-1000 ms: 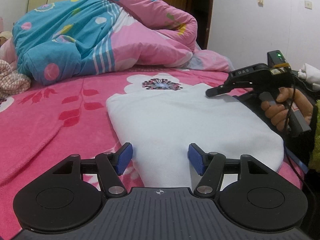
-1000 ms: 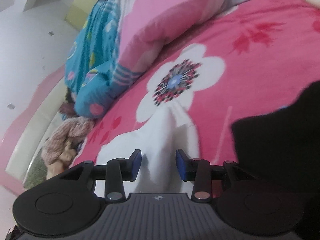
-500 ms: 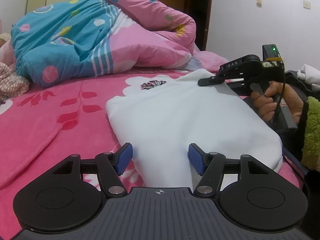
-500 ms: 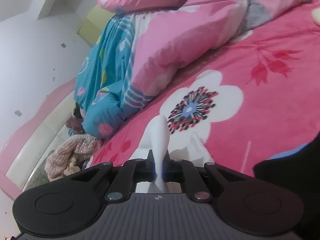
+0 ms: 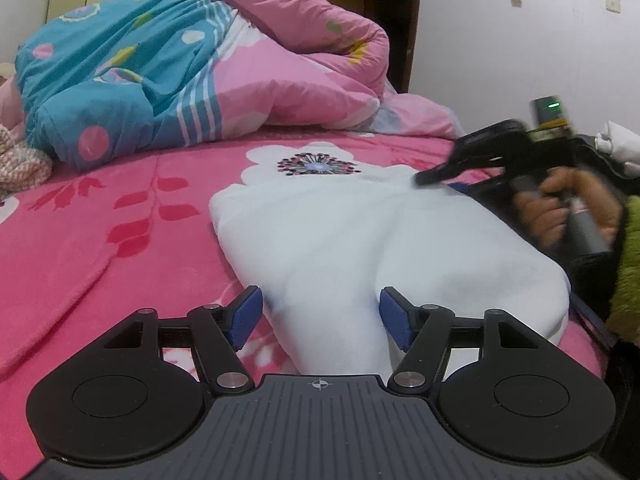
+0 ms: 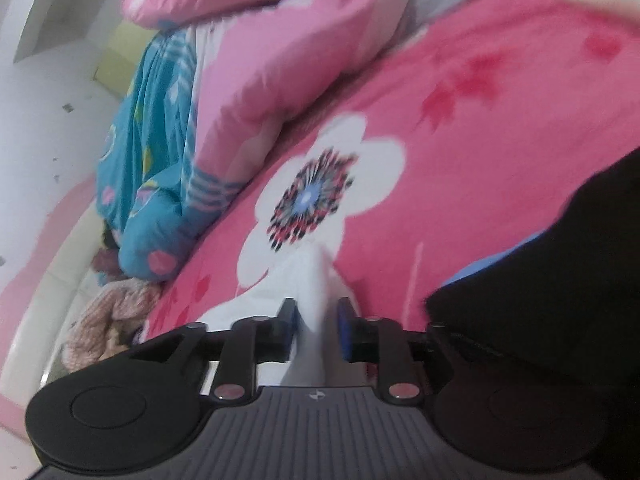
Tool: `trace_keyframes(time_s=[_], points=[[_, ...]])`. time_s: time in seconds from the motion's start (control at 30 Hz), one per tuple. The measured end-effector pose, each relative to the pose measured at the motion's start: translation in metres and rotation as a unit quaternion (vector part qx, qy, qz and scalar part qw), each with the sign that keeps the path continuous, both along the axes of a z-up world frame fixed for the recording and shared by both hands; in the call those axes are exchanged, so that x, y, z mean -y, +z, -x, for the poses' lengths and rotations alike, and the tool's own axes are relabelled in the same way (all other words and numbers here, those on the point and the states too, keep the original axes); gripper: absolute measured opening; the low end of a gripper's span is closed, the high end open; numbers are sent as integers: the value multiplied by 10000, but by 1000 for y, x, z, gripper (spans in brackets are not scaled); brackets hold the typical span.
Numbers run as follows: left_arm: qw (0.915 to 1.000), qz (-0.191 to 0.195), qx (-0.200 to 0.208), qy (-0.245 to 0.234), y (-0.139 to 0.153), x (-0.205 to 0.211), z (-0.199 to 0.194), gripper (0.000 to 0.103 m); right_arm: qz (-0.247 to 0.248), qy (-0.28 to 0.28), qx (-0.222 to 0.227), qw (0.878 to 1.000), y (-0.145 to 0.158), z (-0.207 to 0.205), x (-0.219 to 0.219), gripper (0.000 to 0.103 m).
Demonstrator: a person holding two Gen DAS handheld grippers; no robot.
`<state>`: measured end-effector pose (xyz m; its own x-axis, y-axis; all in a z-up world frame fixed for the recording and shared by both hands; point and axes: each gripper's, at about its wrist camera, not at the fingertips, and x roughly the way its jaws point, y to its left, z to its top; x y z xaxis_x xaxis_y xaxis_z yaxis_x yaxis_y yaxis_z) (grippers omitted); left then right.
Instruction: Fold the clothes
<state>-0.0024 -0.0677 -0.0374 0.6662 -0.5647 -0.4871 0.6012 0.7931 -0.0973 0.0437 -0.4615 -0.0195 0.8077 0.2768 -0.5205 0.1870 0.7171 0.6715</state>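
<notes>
A white folded garment (image 5: 360,232) lies on the pink flowered bedsheet (image 5: 100,240). My left gripper (image 5: 320,316) straddles its near end, jaws wide and opening a little, blue pads clear of the cloth. At the garment's far right corner is my right gripper (image 5: 430,176), blurred, held by a hand (image 5: 560,208). In the right wrist view a raised ridge of the white garment (image 6: 316,312) stands between the fingers of the right gripper (image 6: 318,326). Its jaws are opening and the pads no longer pinch the cloth.
A bunched pink and blue quilt (image 5: 160,80) fills the back of the bed. A knitted pink cloth (image 5: 20,160) lies at the far left. A black garment (image 6: 560,280) lies to the right of the white one. A green sleeve (image 5: 628,260) is at the right edge.
The right gripper shut on a pinch of white cloth and lifted it, then came back down and opened. The left gripper stayed where it was.
</notes>
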Motion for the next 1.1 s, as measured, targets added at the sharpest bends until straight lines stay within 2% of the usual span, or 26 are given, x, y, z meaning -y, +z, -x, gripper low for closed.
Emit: trace_keyframes(time_s=[0.2, 0.23, 0.27, 0.33, 0.4, 0.47, 0.6, 0.77, 0.87, 0.97, 1.1], points=[[9999, -5, 112, 90, 9, -13, 16, 65, -55, -100, 353, 9993, 36, 102, 7, 36], [9999, -9, 114, 66, 11, -15, 20, 65, 71, -81, 369, 9993, 39, 119, 3, 36], [9999, -13, 116, 40, 12, -18, 24, 65, 201, -61, 383, 9990, 41, 135, -2, 36], [9997, -114, 187, -65, 15, -20, 33, 65, 844, 71, 445, 9954, 47, 166, -22, 36], [9991, -260, 256, -212, 16, -20, 43, 65, 1511, 306, 531, 9866, 48, 187, -46, 36], [9983, -407, 264, -310, 14, -19, 52, 65, 2048, 581, 618, 9751, 46, 200, -70, 36], [9965, -646, 355, -405, 8, -20, 68, 64, 2612, 845, 646, 9594, 41, 201, -96, 36], [9868, -1293, 828, -517, 1, -13, 87, 62, 3175, 1091, 620, 9399, 36, 200, -114, 35], [9773, -1651, 1163, -632, -3, -7, 96, 59, 3689, 1282, 772, 9173, 34, 207, -130, 35], [9657, -1995, 1455, -803, -7, 0, 105, 57, 4259, 1468, 914, 8881, 31, 219, -148, 33], [9481, -2427, 1827, -942, -15, 5, 115, 54, 5106, 1607, 996, 8388, 22, 226, -170, 33]])
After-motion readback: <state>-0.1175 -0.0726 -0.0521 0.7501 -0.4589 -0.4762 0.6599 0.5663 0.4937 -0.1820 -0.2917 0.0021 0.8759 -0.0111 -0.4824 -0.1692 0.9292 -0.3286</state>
